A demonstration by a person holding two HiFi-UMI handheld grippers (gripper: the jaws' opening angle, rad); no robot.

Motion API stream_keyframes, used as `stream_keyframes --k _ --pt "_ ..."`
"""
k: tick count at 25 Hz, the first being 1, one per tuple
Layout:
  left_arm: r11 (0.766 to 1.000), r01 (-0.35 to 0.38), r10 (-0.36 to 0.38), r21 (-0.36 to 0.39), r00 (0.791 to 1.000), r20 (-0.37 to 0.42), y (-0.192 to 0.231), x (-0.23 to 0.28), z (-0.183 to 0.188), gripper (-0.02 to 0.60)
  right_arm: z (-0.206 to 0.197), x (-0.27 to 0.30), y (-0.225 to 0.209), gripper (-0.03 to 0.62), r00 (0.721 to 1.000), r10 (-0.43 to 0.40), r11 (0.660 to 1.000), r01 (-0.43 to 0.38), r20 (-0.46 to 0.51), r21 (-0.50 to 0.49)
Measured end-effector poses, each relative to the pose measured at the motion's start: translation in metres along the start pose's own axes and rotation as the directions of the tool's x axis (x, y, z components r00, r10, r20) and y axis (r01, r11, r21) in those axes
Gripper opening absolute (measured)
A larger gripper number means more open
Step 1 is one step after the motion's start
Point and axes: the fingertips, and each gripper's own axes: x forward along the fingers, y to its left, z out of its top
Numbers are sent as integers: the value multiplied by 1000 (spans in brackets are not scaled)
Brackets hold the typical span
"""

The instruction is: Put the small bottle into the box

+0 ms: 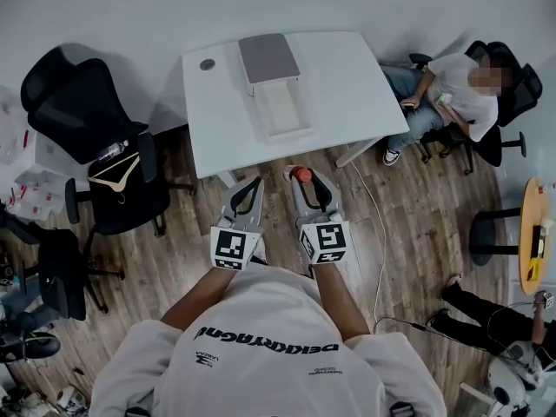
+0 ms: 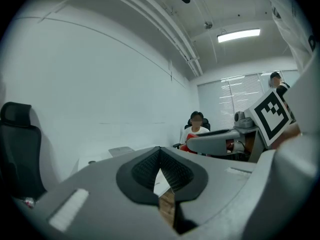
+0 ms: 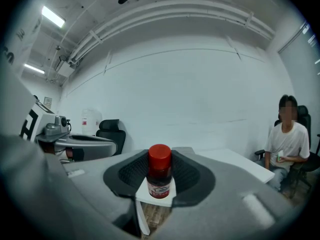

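Observation:
My right gripper is shut on a small bottle with a red cap and a white label, held upright between the black pads. It hovers over the wooden floor just short of the white table's near edge. On that table lies the open box, its grey lid folded back at the far end. My left gripper hangs beside the right one, shut, with nothing between its pads.
A black office chair with a hanger stands left of the table. A seated person is at the right end of the table. A small dark disc lies on the table's far left corner. A cable runs along the floor.

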Motion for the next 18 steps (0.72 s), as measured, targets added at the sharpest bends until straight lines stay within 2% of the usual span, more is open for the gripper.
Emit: stream_keyframes --k 9,18 --pt "1000 21 -21 -16 1000 -18 30 29 -4 6 10 36 -9 135 999 -33 999 33 -3 20" --pt "1000 -5 3 -28 999 -48 38 55 -14 6 6 55 -29 135 1000 -20 999 20 -5 46"
